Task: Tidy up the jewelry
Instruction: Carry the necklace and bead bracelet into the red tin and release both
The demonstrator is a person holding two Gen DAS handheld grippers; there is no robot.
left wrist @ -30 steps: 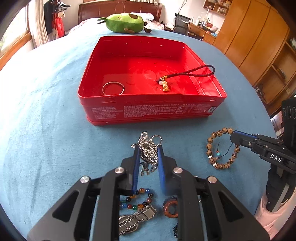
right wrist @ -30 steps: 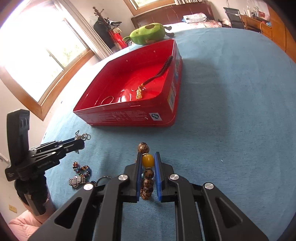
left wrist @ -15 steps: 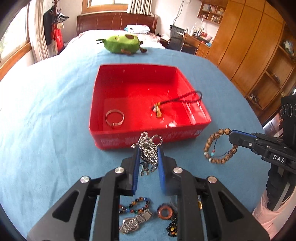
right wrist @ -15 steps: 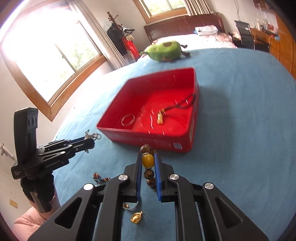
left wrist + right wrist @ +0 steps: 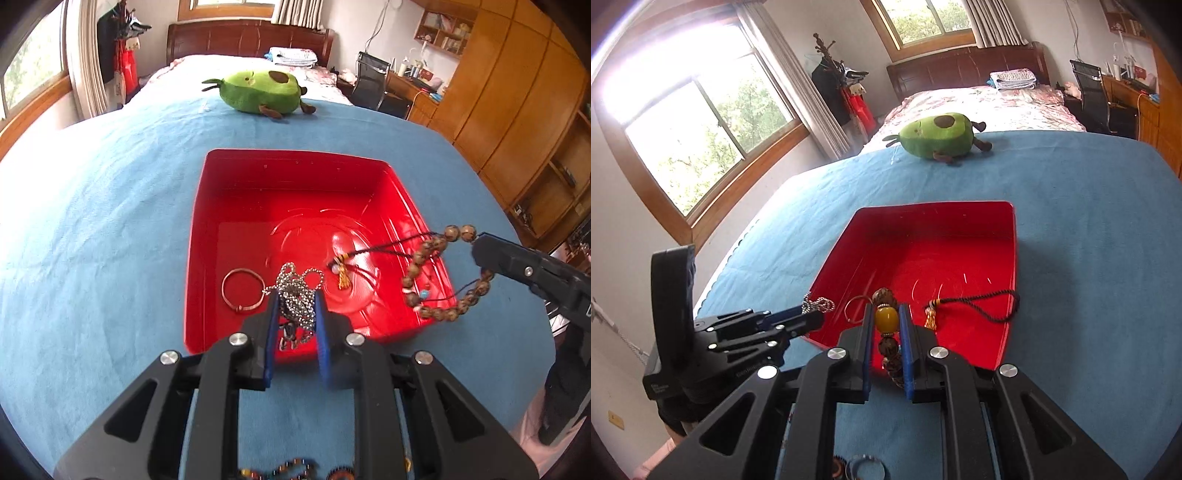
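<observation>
Jewelry hangs from both of our claws above the near edge of the red tin (image 5: 199, 236). Our left claw (image 5: 295, 306) is clenched on a bunched silver ball chain (image 5: 295, 291), its loops poking up past the blue pads and more of it dangling below. Our right claw (image 5: 886, 325) is clamped on a wooden bead bracelet (image 5: 886, 321), pinching it at a large amber bead; in the left wrist view the bracelet (image 5: 439, 277) droops as an open loop over the tin's right near corner, with a small turquoise bead on its cord.

Inside the tin we see a thin metal bangle (image 5: 242, 290) lying flat near the front left, and a dark braided cord with a gold charm (image 5: 345, 278) stretching toward the right wall. The tin sits on the counter, covered by a blue cloth (image 5: 92, 221). A few more beaded pieces (image 5: 280, 472) lie at the bottom edge, mostly hidden by our claw. At the counter's far edge rests a green avocado plush (image 5: 258, 90), with a bed (image 5: 979, 98) beyond.
</observation>
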